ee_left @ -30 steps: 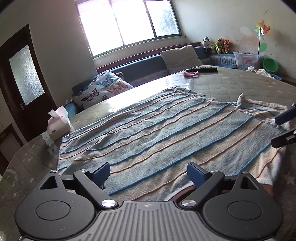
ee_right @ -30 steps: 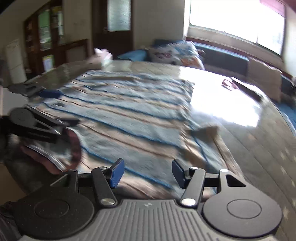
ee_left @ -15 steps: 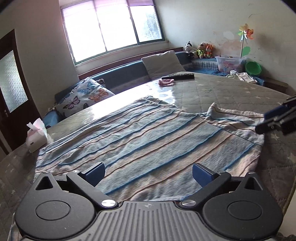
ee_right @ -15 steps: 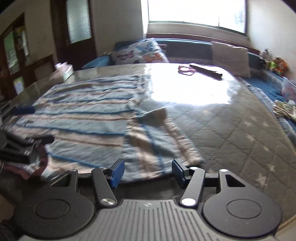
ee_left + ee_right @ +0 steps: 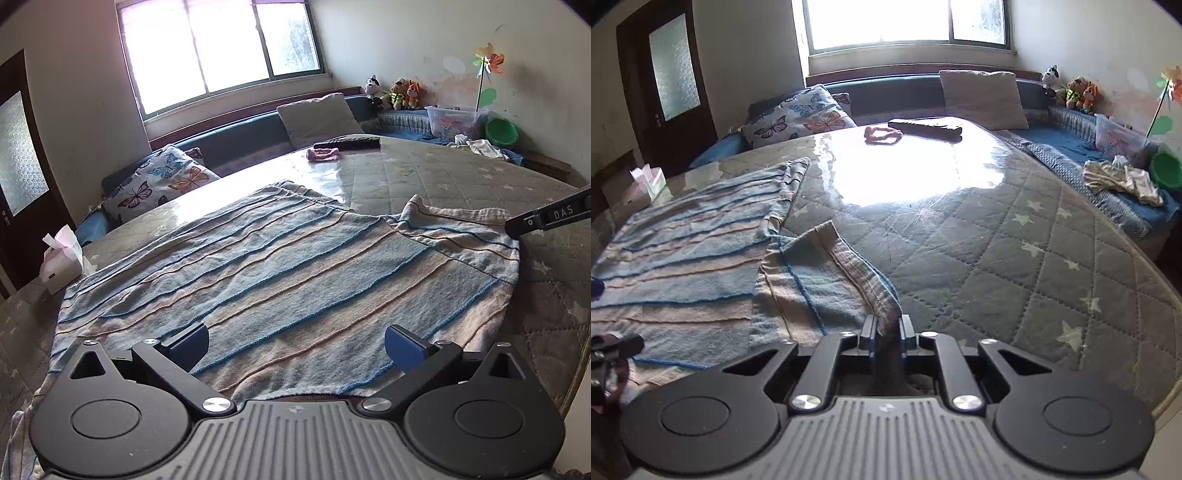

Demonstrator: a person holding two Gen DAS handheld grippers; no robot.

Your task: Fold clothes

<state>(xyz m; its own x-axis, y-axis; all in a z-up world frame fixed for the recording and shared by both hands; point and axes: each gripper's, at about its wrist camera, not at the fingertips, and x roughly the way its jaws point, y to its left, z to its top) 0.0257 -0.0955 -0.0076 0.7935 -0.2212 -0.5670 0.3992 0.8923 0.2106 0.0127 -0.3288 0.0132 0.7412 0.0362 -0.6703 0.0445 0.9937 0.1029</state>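
A striped blue and beige sweater (image 5: 280,266) lies spread flat on the quilted table cover (image 5: 443,173). It also shows in the right wrist view (image 5: 701,258). My left gripper (image 5: 295,341) is open and empty, hovering over the sweater's near hem. My right gripper (image 5: 888,326) is shut on the edge of the sweater's short sleeve (image 5: 857,273) at its near corner. The right gripper shows in the left wrist view (image 5: 546,218) at the sleeve's far right edge.
A tissue box (image 5: 61,262) stands at the table's left edge. A pink cloth (image 5: 322,154) and a dark remote (image 5: 347,143) lie at the far side. A bench with cushions (image 5: 166,181), toys and a pile of clothes (image 5: 1123,181) surrounds the table.
My right gripper moved to the sleeve and closed on its edge. My left gripper stayed open over the near hem, shifting a little.
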